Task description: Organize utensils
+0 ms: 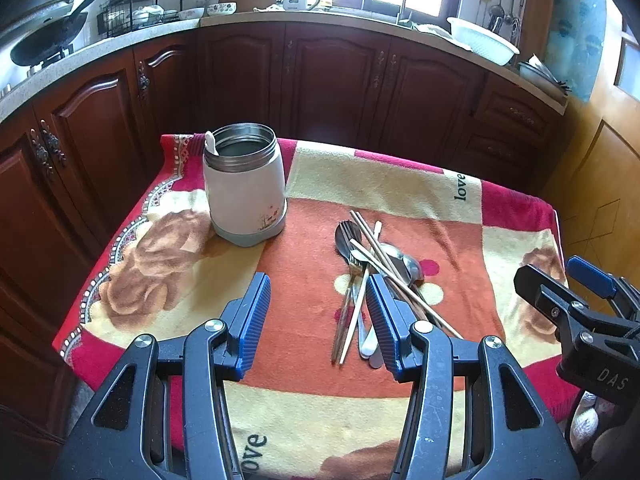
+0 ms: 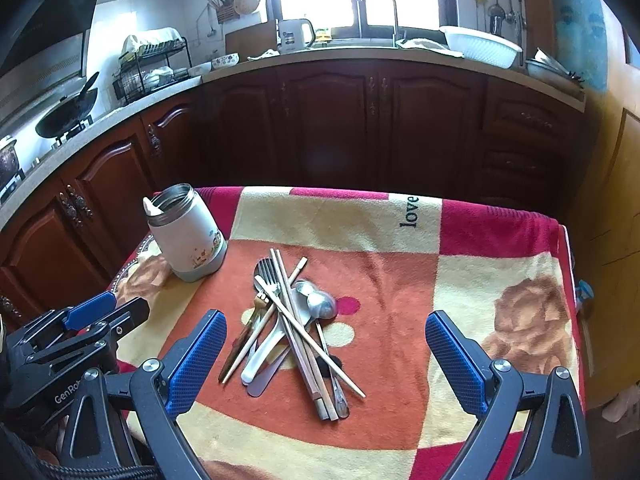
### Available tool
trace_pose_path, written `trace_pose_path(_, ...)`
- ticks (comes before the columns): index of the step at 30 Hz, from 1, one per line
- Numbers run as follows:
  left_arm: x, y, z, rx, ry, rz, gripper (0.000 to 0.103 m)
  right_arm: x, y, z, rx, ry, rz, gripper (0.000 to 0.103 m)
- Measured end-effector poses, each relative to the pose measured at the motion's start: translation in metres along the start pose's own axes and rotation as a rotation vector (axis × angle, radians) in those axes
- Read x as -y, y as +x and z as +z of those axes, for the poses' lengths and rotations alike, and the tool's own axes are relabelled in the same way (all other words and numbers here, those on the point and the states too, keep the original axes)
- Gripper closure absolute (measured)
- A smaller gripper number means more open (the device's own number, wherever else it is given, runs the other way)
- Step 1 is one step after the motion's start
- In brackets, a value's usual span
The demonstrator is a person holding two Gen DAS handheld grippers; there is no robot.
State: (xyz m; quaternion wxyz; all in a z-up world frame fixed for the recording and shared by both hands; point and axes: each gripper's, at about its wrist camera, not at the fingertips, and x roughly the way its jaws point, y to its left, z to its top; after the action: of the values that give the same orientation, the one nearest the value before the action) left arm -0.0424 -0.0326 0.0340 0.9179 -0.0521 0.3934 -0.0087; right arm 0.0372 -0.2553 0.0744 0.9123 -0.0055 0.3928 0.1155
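A pile of utensils [image 2: 292,324] lies on the blanket-covered table: chopsticks, metal spoons, a fork and a white spoon. It also shows in the left wrist view [image 1: 368,280]. A white jar with a steel rim [image 1: 244,184] stands upright at the back left, with a white spoon handle [image 1: 211,143] leaning inside; the jar also shows in the right wrist view [image 2: 184,232]. My left gripper [image 1: 318,292] is open and empty, above the table in front of the jar and left of the pile. My right gripper [image 2: 326,326] is open wide and empty, just short of the pile.
The table [image 1: 400,184] carries a red, orange and cream blanket. Dark wooden cabinets [image 2: 360,120] and a counter with a sink, dish rack and white basin run behind. A wok [image 1: 48,36] sits on the stove at left. An orange door [image 1: 600,160] is to the right.
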Motion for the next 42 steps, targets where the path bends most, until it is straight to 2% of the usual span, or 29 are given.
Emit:
trace_pose_path(16,-0.011,0.015,-0.004,-0.044,-0.037,-0.016,0.054,0.003,0.016,-0.007,-0.037,-0.013,0.034,0.005)
trace_pose_path(19,-0.015,0.022,-0.004,-0.066,-0.052,-0.036,0.054,0.004,0.027,-0.009,-0.059,-0.024,0.061,0.022)
trace_pose_path(21,-0.020,0.029,-0.005,-0.087,-0.070,-0.053,0.054,0.005,0.037,-0.009,-0.079,-0.031,0.091,0.039)
trace_pose_path(24,-0.027,0.038,-0.007,-0.113,-0.081,-0.056,0.054,0.007,0.053,-0.010,-0.115,-0.035,0.142,0.054)
trace_pose_path(26,-0.030,0.044,-0.008,-0.128,-0.085,-0.052,0.054,0.007,0.068,-0.008,-0.138,-0.045,0.192,0.059)
trace_pose_path(33,-0.038,0.057,-0.011,-0.161,-0.105,-0.055,0.054,-0.028,0.120,0.013,-0.211,-0.192,0.302,0.061)
trace_pose_path(37,-0.042,0.063,-0.013,-0.169,-0.104,-0.049,0.054,-0.053,0.158,0.020,-0.265,-0.294,0.317,0.061)
trace_pose_path(42,-0.047,0.074,-0.014,-0.191,-0.108,-0.049,0.054,-0.062,0.194,0.023,-0.314,-0.347,0.311,0.061)
